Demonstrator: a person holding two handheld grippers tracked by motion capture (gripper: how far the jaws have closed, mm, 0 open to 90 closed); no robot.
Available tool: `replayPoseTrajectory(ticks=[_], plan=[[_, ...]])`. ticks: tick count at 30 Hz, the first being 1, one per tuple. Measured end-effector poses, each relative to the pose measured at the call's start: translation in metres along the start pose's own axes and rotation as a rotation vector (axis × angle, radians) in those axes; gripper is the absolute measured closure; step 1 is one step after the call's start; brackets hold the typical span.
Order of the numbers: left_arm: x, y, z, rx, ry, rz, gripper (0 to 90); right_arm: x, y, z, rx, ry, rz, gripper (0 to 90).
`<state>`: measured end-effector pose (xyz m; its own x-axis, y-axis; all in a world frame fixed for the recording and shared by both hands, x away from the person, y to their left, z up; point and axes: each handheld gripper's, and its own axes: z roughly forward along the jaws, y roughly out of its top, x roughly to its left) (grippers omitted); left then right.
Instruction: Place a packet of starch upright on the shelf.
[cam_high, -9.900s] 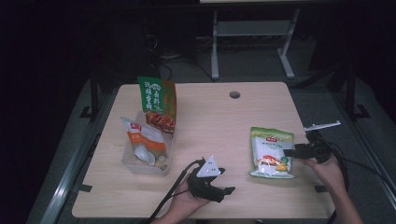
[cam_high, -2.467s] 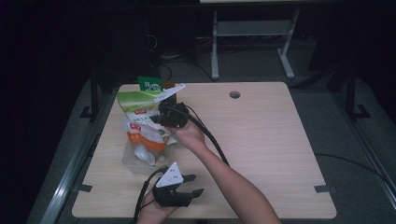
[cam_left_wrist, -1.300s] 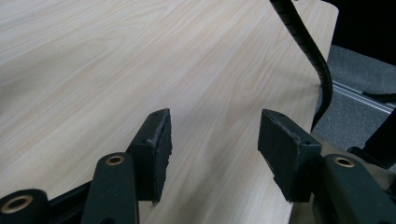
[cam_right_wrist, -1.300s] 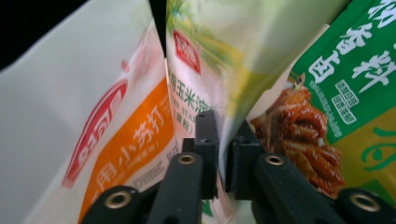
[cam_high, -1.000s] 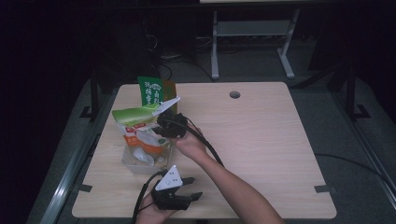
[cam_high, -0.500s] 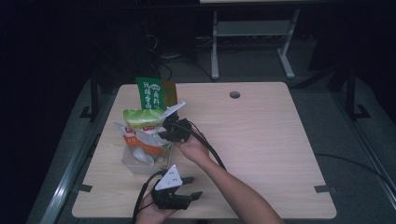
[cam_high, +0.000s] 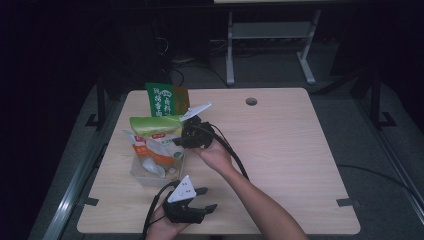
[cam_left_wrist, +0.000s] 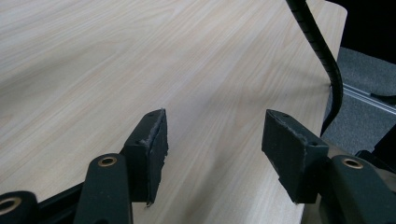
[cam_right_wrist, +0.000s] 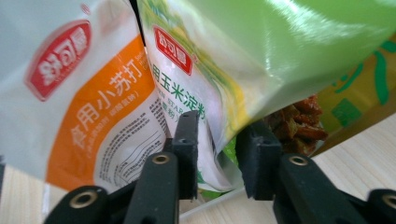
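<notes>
Nearest, at the front edge of the tabletop (cam_high: 280, 150): left tool (cam_high: 206, 199), released, jaws just opened a little wider, nothing but bare wood between them in the left gripper view (cam_left_wrist: 215, 154).

Farther in, at the clear bin (cam_high: 142, 176): right tool (cam_high: 180, 140) reaching left, jaws just parted. In the right gripper view (cam_right_wrist: 219, 144), lower edge of the green pouch (cam_right_wrist: 261, 56) hanging between the jaws, pads apparently off the film on both sides; treat as released, not gripped.

Green pouch (cam_high: 155, 127) lying across the top of the bin's contents, leaning on the orange-and-white pouch (cam_high: 150, 150) standing in the bin. Behind both, upright at the far left of the tabletop, green-and-orange packet (cam_high: 165, 97).

Handling, by judgement: light, soft pouch with glossy, slippery film; loose powder inside likely to shift and sag. Take hold at a flat sealed edge, not at the bulging middle. Close firmly enough to stop sliding, without crushing. Expect swinging when lifted; keep clear of the neighbouring pouch to avoid tipping it.
</notes>
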<state>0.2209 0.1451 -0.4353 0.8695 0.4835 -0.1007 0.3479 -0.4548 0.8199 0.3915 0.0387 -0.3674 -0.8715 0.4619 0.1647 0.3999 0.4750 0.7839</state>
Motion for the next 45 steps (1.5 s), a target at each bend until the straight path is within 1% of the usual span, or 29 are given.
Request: replayPoseTrajectory(ticks=[1, 2, 3, 4, 5, 6, 7, 8, 11, 13, 15, 16, 20, 22, 24, 26, 31, 33, 36, 42, 45], plan=[[0.000, 0.000, 0.000, 0.000, 0.001, -0.007, 38.3, -0.001, 0.000, -0.003, -0.002, 0.007, -0.002, 65.7], [0.001, 0.000, 0.000, 0.000, 0.003, -0.006, 38.3, -0.001, 0.000, -0.003, -0.002, 0.007, -0.002, 65.7], [0.002, 0.001, 0.000, -0.001, 0.006, -0.002, 38.0, -0.002, -0.001, -0.005, -0.001, 0.005, -0.007, 64.5], [0.002, 0.001, -0.001, -0.003, 0.007, -0.004, 37.9, -0.002, -0.001, -0.007, 0.000, 0.007, 0.003, 62.3], [0.003, 0.001, -0.001, -0.006, 0.011, -0.006, 37.8, -0.003, -0.002, -0.008, -0.001, 0.011, -0.002, 61.3], [0.004, 0.001, -0.001, -0.005, 0.015, 0.000, 37.6, -0.005, -0.003, -0.010, -0.001, 0.014, -0.002, 59.9], [0.005, 0.002, -0.002, -0.007, 0.018, -0.002, 37.1, -0.006, -0.004, -0.012, -0.002, 0.024, 0.011, 59.1], [0.006, 0.002, -0.002, -0.007, 0.021, -0.003, 36.7, -0.008, -0.005, -0.013, -0.004, 0.024, 0.005, 57.9], [0.007, 0.002, -0.002, -0.011, 0.029, -0.007, 35.9, -0.011, -0.008, -0.019, -0.011, 0.044, 0.025, 53.1], [0.008, 0.002, -0.002, -0.010, 0.029, -0.010, 34.8, -0.014, -0.011, -0.025, -0.008, 0.043, 0.023, 49.4], [0.009, 0.003, -0.002, -0.007, 0.032, -0.010, 34.3, -0.015, -0.013, -0.028, -0.007, 0.045, 0.029, 48.4], [0.009, 0.003, -0.002, -0.012, 0.031, -0.018, 34.1, -0.016, -0.014, -0.030, -0.005, 0.043, 0.031, 47.8], [0.008, 0.004, -0.001, -0.008, 0.025, -0.020, 33.1, -0.020, -0.020, -0.038, 0.014, 0.029, 0.032, 44.6], [0.008, 0.004, -0.001, -0.006, 0.024, -0.013, 32.6, -0.023, -0.023, -0.043, 0.014, 0.023, 0.030, 44.3], [0.009, 0.005, -0.001, -0.007, 0.022, -0.015, 32.2, -0.027, -0.028, -0.051, 0.012, 0.014, 0.038, 43.3], [0.009, 0.005, -0.001, -0.010, 0.023, -0.016, 31.8, -0.029, -0.030, -0.053, 0.014, 0.012, 0.041, 42.8], [0.013, 0.006, -0.001, -0.007, 0.026, -0.027, 28.2, -0.037, -0.041, -0.063, 0.017, -0.006, 0.070, 39.7], [0.013, 0.007, 0.000, -0.018, 0.027, -0.037, 28.1, -0.040, -0.046, -0.066, 0.025, -0.010, 0.072, 39.4], [0.013, 0.007, 0.000, -0.022, 0.026, -0.032, 27.9, -0.042, -0.052, -0.072, 0.026, -0.017, 0.084, 38.9], [0.012, 0.007, 0.003, -0.011, 0.022, -0.015, 27.5, -0.048, -0.062, -0.088, 0.029, -0.042, 0.112, 36.1], [0.012, 0.007, 0.002, -0.016, 0.019, -0.025, 26.5, -0.051, -0.068, -0.096, 0.032, -0.054, 0.122, 35.3]])
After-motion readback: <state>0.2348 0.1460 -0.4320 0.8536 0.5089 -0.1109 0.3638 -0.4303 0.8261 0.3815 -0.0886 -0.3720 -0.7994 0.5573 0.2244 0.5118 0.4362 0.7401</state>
